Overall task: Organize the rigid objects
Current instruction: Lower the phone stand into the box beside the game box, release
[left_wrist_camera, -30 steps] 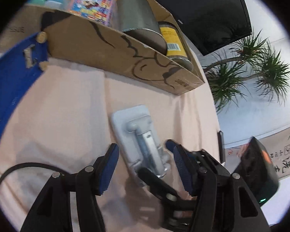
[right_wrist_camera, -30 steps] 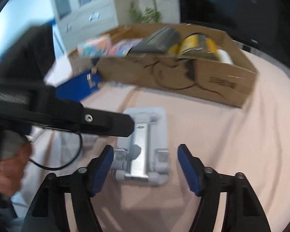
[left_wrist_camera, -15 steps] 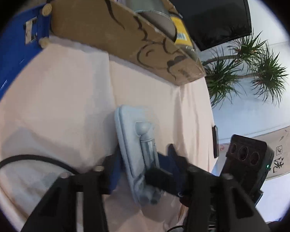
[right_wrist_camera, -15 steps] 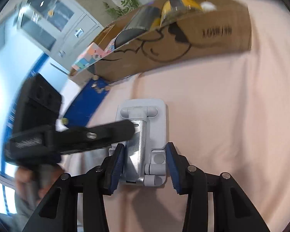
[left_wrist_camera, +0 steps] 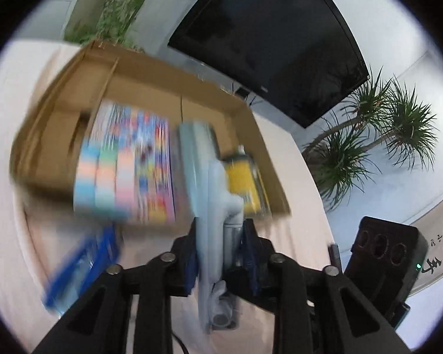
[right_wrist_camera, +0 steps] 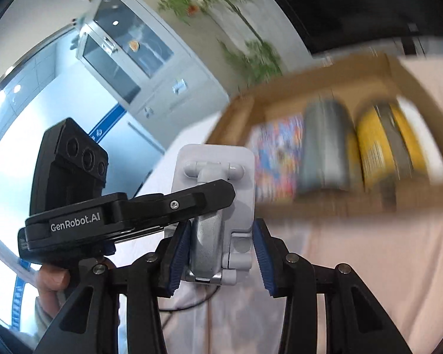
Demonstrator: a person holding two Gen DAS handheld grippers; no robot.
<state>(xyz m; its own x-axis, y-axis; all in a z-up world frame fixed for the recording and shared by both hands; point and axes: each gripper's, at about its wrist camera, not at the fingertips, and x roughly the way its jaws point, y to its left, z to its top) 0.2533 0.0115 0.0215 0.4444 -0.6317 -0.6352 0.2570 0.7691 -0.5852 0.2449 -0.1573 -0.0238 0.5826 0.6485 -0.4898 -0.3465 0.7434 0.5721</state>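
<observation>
A light grey folding phone stand (left_wrist_camera: 212, 194) is held in the air by both grippers. My left gripper (left_wrist_camera: 221, 253) is shut on it edge-on. My right gripper (right_wrist_camera: 221, 253) is shut on its lower end (right_wrist_camera: 218, 206), and the left gripper's black finger (right_wrist_camera: 192, 200) crosses in front of it. Beyond the stand lies an open cardboard box (left_wrist_camera: 150, 82) holding a colourful book (left_wrist_camera: 133, 165), a grey cylinder (right_wrist_camera: 325, 147) and a yellow can (left_wrist_camera: 242, 183). The background is motion-blurred.
The box stands on a pink tablecloth (left_wrist_camera: 295, 191). A blue object (left_wrist_camera: 82, 265) lies left of the box's near wall. A black TV (left_wrist_camera: 274, 38) and plants (left_wrist_camera: 369, 135) stand behind. A grey cabinet (right_wrist_camera: 141, 67) shows in the right wrist view.
Both grippers have lifted the phone stand off the tablecloth and carried it up towards the cardboard box. The views now look down into the box.
</observation>
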